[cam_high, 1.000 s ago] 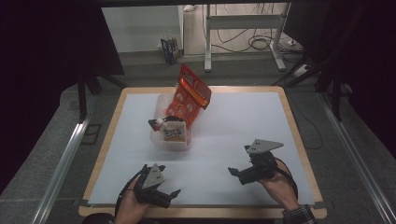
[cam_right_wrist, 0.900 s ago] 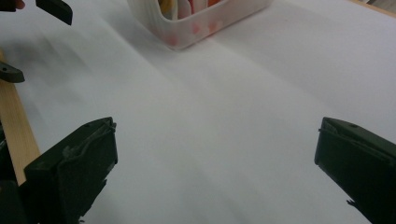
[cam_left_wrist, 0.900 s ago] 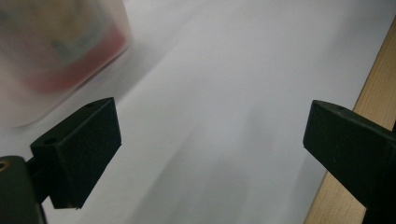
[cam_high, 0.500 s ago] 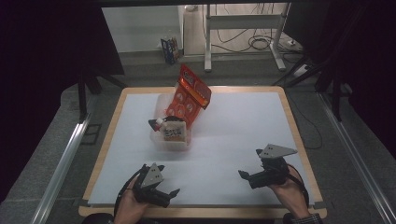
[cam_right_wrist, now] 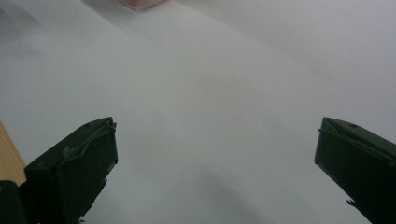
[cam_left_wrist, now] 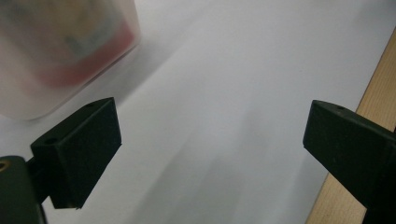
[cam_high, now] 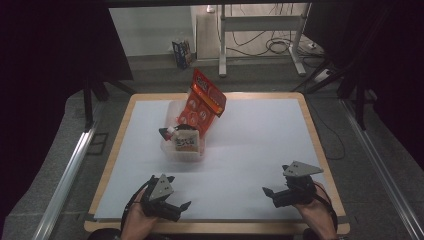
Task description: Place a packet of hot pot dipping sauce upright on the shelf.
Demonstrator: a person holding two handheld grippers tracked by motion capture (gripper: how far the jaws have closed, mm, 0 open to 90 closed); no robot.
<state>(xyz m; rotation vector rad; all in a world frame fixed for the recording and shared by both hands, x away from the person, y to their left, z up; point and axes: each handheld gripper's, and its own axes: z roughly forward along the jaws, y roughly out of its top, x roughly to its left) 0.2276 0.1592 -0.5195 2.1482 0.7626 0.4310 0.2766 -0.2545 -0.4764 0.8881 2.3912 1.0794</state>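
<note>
Both grippers parked at the near table edge, jaws spread and empty.
Left gripper (cam_high: 172, 206) and right gripper (cam_high: 275, 194) lie well apart from the clear bin (cam_high: 172, 149) holding the red snack bag (cam_high: 202, 102); likely next: reach.

Table (cam_high: 116, 150): wooden top with a pale rim showing on every side, my forearms coming in over its near edge.
Cover (cam_high: 260, 145): a white sheet spread over nearly all of the top, flat, leaving a thin wooden border.
On the sheet: a clear plastic tub (cam_high: 182, 150) left of centre, toward the far side; the packets stand inside it.
In my left gripper view: the tub's frosted wall (cam_left_wrist: 60, 56) at upper left, blurred; wood edge (cam_left_wrist: 373, 93) at right.
</note>
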